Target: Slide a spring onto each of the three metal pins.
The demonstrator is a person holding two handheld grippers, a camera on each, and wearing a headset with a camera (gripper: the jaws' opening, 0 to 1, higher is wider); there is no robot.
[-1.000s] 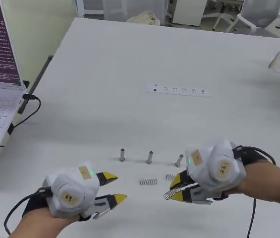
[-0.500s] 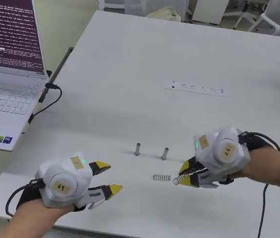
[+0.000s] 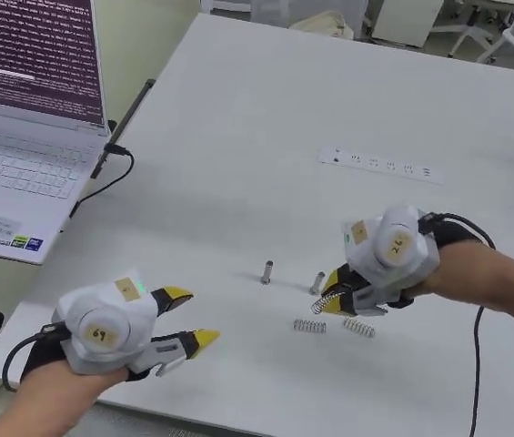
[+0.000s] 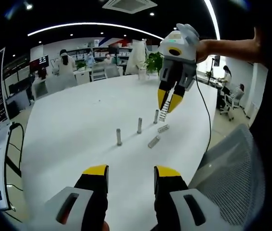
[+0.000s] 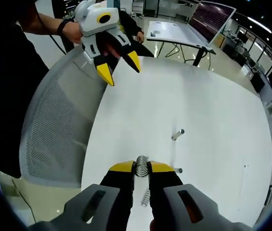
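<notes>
My right gripper is shut on a small steel spring, which sticks out sideways from its yellow tips. It hovers just over the rightmost of three upright metal pins; the middle pin and left pin stand bare beside it. Two more springs lie on the white table in front of the pins, one and another. My left gripper is open and holds nothing, low at the table's near edge, well to the left of the pins.
An open laptop with its cable sits at the far left. A white power strip lies beyond the pins. The right gripper's cord trails off the near edge. A grey mesh chair stands by the table.
The right gripper has carried the spring away from me, up to the rightmost pin, which it now covers in the head view. The left gripper has stayed put; the head camera shifted.
</notes>
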